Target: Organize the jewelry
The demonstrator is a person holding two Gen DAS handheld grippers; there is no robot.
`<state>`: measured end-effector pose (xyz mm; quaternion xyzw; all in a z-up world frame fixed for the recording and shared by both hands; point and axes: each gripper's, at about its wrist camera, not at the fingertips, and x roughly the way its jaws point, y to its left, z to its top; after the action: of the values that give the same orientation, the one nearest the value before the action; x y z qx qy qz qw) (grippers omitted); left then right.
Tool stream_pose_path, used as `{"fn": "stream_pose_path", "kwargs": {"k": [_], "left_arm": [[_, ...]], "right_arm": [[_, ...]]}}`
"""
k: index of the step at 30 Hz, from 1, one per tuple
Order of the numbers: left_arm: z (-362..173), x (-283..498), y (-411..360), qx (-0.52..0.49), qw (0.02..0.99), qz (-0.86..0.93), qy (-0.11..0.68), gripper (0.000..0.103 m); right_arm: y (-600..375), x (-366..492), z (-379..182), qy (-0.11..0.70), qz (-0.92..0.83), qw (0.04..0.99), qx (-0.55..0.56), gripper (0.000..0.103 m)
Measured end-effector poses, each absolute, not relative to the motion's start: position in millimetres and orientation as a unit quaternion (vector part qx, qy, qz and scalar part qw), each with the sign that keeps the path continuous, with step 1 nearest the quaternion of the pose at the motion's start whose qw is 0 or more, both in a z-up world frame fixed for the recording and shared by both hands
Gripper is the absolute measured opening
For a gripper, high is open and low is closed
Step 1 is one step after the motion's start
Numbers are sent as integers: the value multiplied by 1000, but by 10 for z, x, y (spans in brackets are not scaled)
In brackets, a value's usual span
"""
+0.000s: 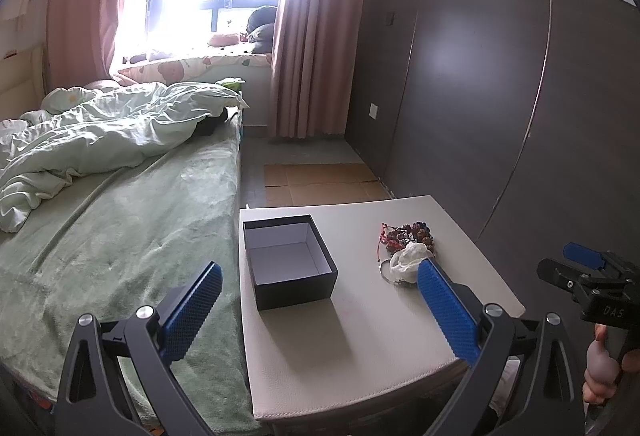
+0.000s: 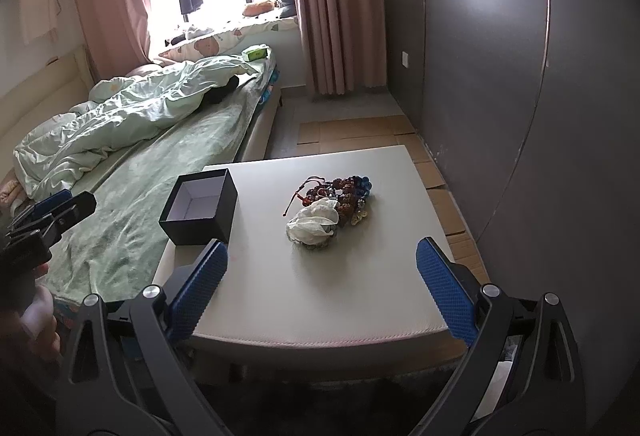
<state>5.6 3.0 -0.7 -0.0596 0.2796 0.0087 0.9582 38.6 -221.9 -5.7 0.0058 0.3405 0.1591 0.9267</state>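
A black box [image 1: 288, 262] [image 2: 200, 209] with a pale lining stands open and empty on the left part of a white table [image 1: 360, 336] [image 2: 320, 296]. To its right lies a heap of beaded bracelets [image 1: 410, 234] [image 2: 340, 189] with red cord, and a white crumpled piece [image 1: 408, 260] [image 2: 314, 224] rests against its near side. My left gripper [image 1: 320, 268] is open, held above the table's near left, its fingers either side of the box. My right gripper [image 2: 322, 252] is open, near the table's front edge, short of the heap. Each gripper shows at the edge of the other's view.
A bed [image 1: 120, 220] [image 2: 160, 139] with a green sheet and a rumpled pale duvet [image 1: 100, 127] runs along the table's left. A dark panelled wall [image 1: 480, 95] [image 2: 500, 75] stands to the right. Flattened cardboard [image 1: 320, 183] [image 2: 360, 131] lies on the floor beyond the table, below pink curtains.
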Motion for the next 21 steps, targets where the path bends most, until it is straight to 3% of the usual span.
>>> {"fn": "stream_pose_path", "kwargs": {"k": [21], "left_arm": [[-24,88,29,-57,958,3,281,95]], "right_arm": [[-2256,436,-67,340,148,929,7,95]]}}
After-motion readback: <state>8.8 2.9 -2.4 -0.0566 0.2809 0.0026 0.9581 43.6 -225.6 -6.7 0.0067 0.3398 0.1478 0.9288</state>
